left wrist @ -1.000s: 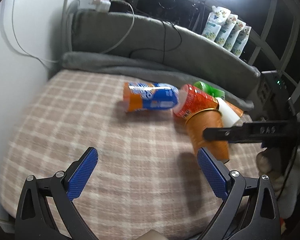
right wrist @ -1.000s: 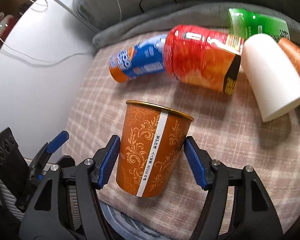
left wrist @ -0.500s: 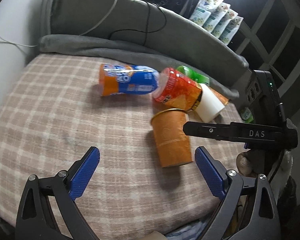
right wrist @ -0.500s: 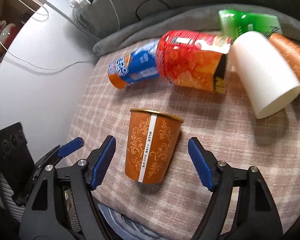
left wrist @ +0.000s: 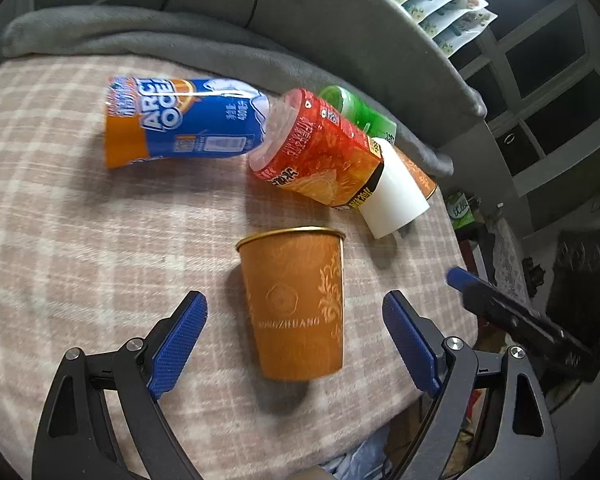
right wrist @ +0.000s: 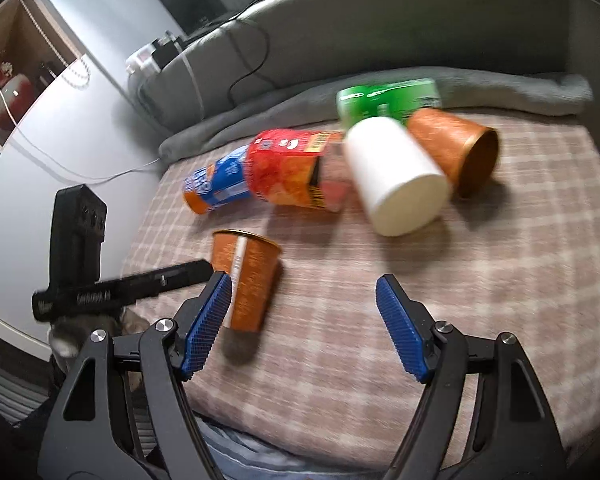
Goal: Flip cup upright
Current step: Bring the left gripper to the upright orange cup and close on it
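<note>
While both grippers hung with nothing between their blue pads, the orange cup (left wrist: 296, 304) stood upright on its base, gold rim up, near the front edge of the plaid blanket (left wrist: 80, 240). The left gripper (left wrist: 296, 344) had its jaws spread wide to either side of the cup, and neither pad touched the cup wall. The right gripper (right wrist: 302, 324) was likewise spread wide; in its own view the cup sat just beyond its left pad, outside the gap, though blur made it impossible to tell whether pad and cup touched. From the left wrist view, one finger of the right gripper showed past the blanket's right edge.

Farther back on the blanket lay a cluster of tipped containers. A blue and orange bottle (left wrist: 180, 120) lay on its side toward the back left, its end against a red and orange snack can (left wrist: 320, 156), also lying down. A white cup (right wrist: 396, 176) lay on its side beside the can, mouth facing the front right. Behind it rested a green bottle (right wrist: 388, 100) and a second orange cup (right wrist: 452, 148), tipped over with its open mouth toward the right edge. A grey blanket roll (left wrist: 160, 36) ran along the back edge, with black cables (right wrist: 252, 56) draped over the grey headboard (right wrist: 380, 12) behind it.
</note>
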